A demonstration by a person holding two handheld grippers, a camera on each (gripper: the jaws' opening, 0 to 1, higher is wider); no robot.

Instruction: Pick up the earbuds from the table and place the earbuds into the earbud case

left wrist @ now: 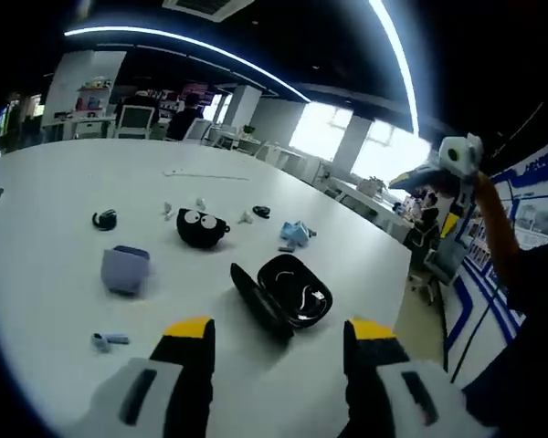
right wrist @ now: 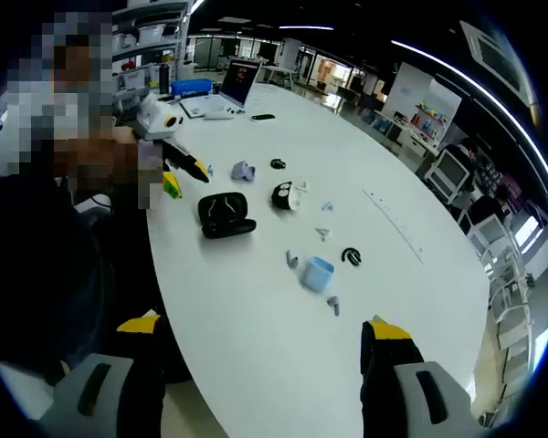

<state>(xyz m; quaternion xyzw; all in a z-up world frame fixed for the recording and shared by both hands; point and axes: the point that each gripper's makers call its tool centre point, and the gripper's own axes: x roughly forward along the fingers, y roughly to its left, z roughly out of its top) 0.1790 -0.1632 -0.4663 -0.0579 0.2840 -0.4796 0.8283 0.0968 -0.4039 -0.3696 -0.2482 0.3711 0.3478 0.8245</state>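
A black earbud case (left wrist: pixel 283 294) lies open on the white table (left wrist: pixel 55 182), just beyond my left gripper (left wrist: pixel 281 333), whose jaws stand open and empty. Small white earbuds (left wrist: pixel 246 217) lie farther off around a black round case with eyes (left wrist: pixel 202 228). Two bluish earbuds (left wrist: pixel 108 340) rest near the left jaw. In the right gripper view the black earbud case (right wrist: pixel 226 215) sits near the table's left edge, far from my right gripper (right wrist: pixel 263 328), which is open, empty and held high. Loose earbuds (right wrist: pixel 291 260) lie by a light blue case (right wrist: pixel 318 272).
A lavender case (left wrist: pixel 125 269), a black earbud piece (left wrist: pixel 104 219) and a light blue item (left wrist: pixel 295 234) dot the table. A laptop (right wrist: pixel 236 87) and a phone (right wrist: pixel 263 117) sit at the far end. A person stands at the left edge. The table edge (left wrist: pixel 397 274) runs close on the right.
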